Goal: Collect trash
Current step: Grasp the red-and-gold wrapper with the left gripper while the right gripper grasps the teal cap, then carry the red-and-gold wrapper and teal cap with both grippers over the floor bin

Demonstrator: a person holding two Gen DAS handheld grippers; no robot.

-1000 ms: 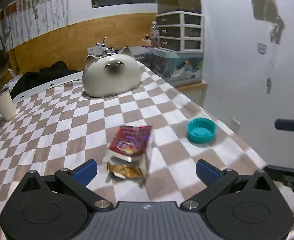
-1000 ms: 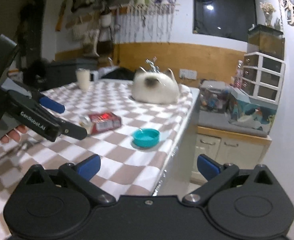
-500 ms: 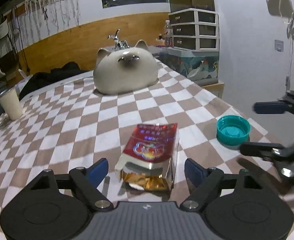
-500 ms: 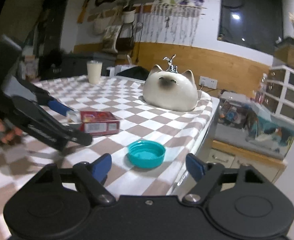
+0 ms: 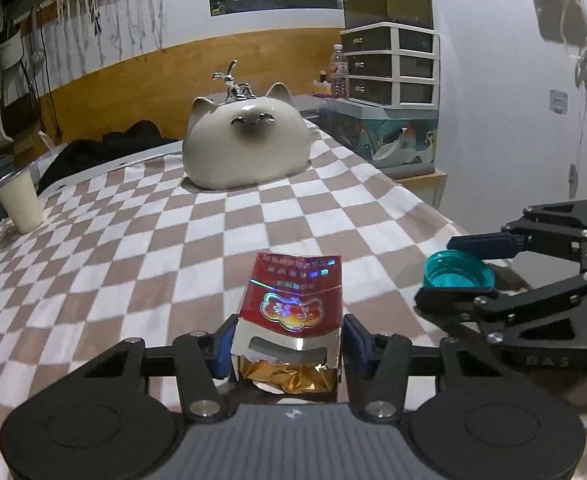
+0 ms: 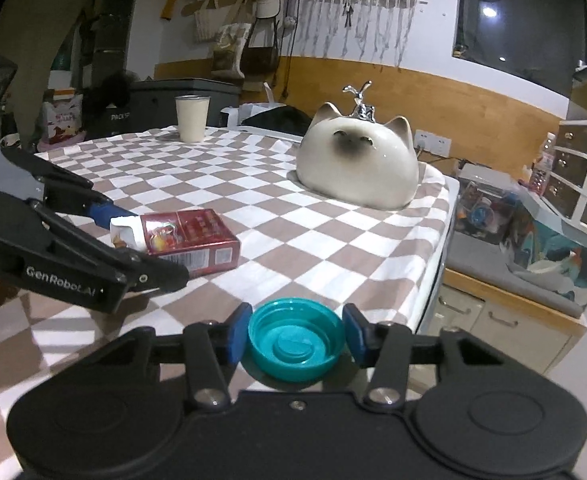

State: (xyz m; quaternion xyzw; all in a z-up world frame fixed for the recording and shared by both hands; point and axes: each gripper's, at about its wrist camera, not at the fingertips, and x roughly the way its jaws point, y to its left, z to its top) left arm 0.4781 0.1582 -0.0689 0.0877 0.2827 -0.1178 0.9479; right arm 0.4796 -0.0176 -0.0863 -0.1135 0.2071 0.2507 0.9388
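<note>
Left hand-held gripper (image 5: 289, 344) has the red cigarette pack (image 5: 293, 308) lying between its two blue pads, which have just been closing in and now sit right at the pack's torn, foil-lined end, one on each side. From where I stand I cannot tell whether the pads (image 5: 223, 344) already press on the cardboard or only flank it. The pack lies flat on the checkered cloth (image 5: 213, 240) that covers the counter, its closed end pointing away toward the cat-shaped ceramic piece (image 5: 247, 144) at the far side.

Right hand-held gripper (image 6: 293, 338) sits just beside it, near the counter's edge, with the teal plastic cap (image 6: 295, 340) between its blue pads. Its jaws have also just been closing; the left pad looks to touch the cap's rim, while a thin gap shows at the right pad. The cap rests open side up on the cloth.

A pale cup (image 6: 191, 118) stands at the far corner of the counter, well apart from both grippers.
</note>
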